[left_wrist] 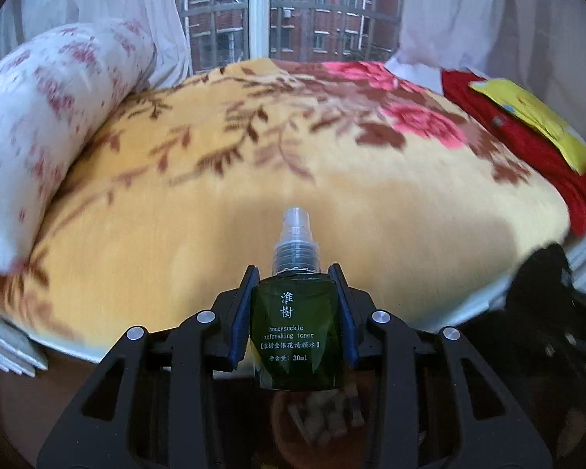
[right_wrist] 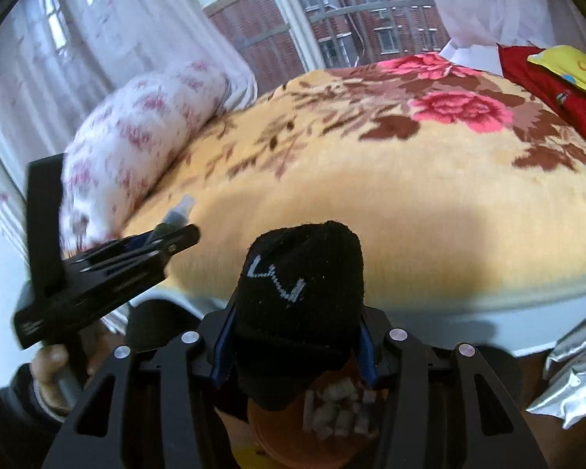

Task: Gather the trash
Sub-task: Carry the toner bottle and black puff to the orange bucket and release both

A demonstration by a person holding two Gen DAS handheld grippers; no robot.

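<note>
Left gripper: in the left wrist view the left gripper [left_wrist: 296,305] was clamped on a green bottle [left_wrist: 296,332], one blue pad on each flank.
Bottle axis: it ran forward along the fingers, clear spray cap [left_wrist: 295,238] pointing out over the blanket [left_wrist: 215,211].
Label: "honeysuckle refreshing toner" and "30ml" were legible, with Chinese characters above and below.
Below the bottle: an orange bin [left_wrist: 293,426] holding pale scraps lay directly beneath, blurred.
Right gripper: in the right wrist view the right gripper [right_wrist: 295,336] was closed on a black sock [right_wrist: 301,297], bunched between its pads, toe forward.
Sock marking: a white stitched mark showed; no word could be read from it.
Bin from here: the orange bin [right_wrist: 277,422] sat straight under the sock, scraps visible inside.
Other gripper: the left gripper [right_wrist: 175,234] stood near on the left, bottle tip just showing.
Key relation: both items appeared to hang over the bin, the sock seemingly nearer its centre; a release would probably drop either in.
Surroundings: a floral pillow [right_wrist: 136,140] lay at the blanket's far left.
</note>
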